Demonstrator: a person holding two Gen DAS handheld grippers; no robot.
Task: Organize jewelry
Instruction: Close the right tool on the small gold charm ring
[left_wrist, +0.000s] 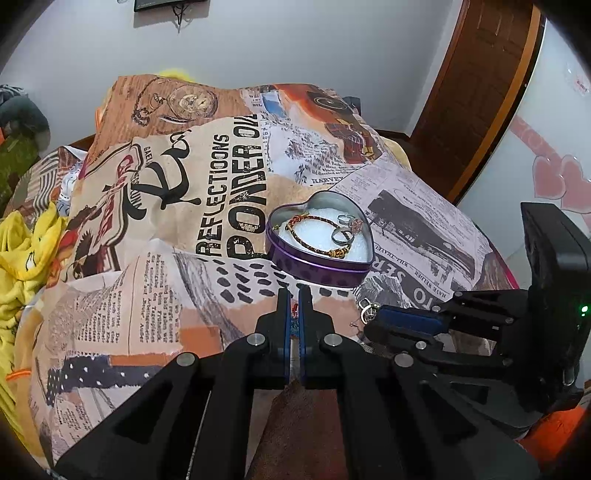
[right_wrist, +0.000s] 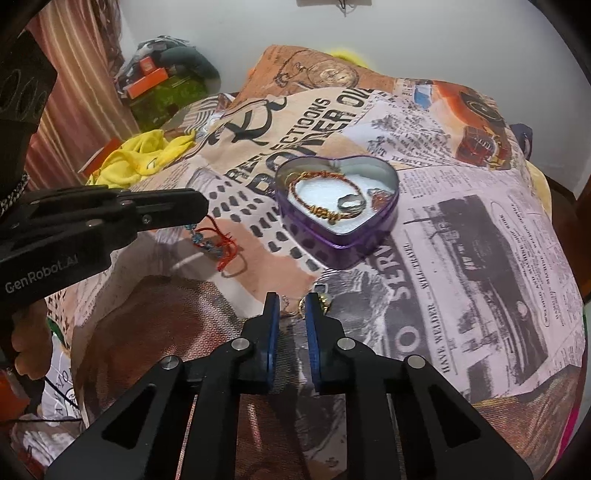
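The heart tin (right_wrist: 338, 206) lay on the bedspread (right_wrist: 480, 258), holding a bracelet (right_wrist: 325, 195) and rings (right_wrist: 351, 203). The left gripper (left_wrist: 294, 295) was clamped on a red string bracelet (right_wrist: 218, 243). The right gripper (right_wrist: 290, 301) stood slightly apart around small jewelry (right_wrist: 323, 295), with nothing between it and the tin.

Small earrings (right_wrist: 295, 308) between right tongs (right_wrist: 291, 301), blurred

Purple heart tin (left_wrist: 317, 264) open, holding bracelet (left_wrist: 314, 234), rings (left_wrist: 341, 234).
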